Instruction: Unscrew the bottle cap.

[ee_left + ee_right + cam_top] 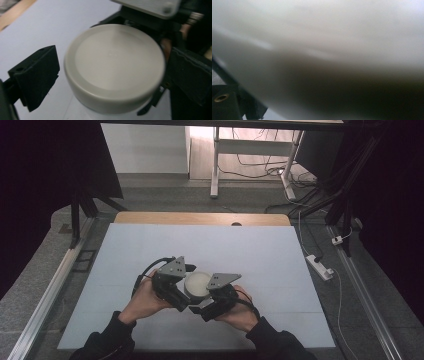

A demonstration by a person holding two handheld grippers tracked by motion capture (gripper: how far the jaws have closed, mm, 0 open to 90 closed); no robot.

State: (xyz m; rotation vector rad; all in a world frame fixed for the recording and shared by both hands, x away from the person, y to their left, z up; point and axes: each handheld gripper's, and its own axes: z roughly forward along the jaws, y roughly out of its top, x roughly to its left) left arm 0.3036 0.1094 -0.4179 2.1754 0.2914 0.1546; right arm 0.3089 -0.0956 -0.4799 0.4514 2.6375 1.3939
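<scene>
**Both grippers at the white jar, lower centre of the table**

In the high view I see the white jar [198,285] standing on the pale table sheet [200,245], just below the middle of the frame, with the left gripper [186,296] at its left and the right gripper [204,306] at its lower right. Both hands come in from the bottom edge. From this height I cannot read the jaw gaps.

The left gripper view supplies that detail. The lid [113,63] sits in the centre of the frame, flat top facing the camera. My left jaws stand apart: one at the left of the frame is clear of the lid, with table sheet visible between them, and the other lies at the right edge, close to the rim. The right gripper appears behind the jar at the upper right.

The right gripper view shows the jar's wall [324,50] very close and blurred, with part of one jaw at the lower left corner. I cannot tell whether the right jaws are clamped on it.

The jar stands upright, long axis vertical, lid pointing up.
</scene>
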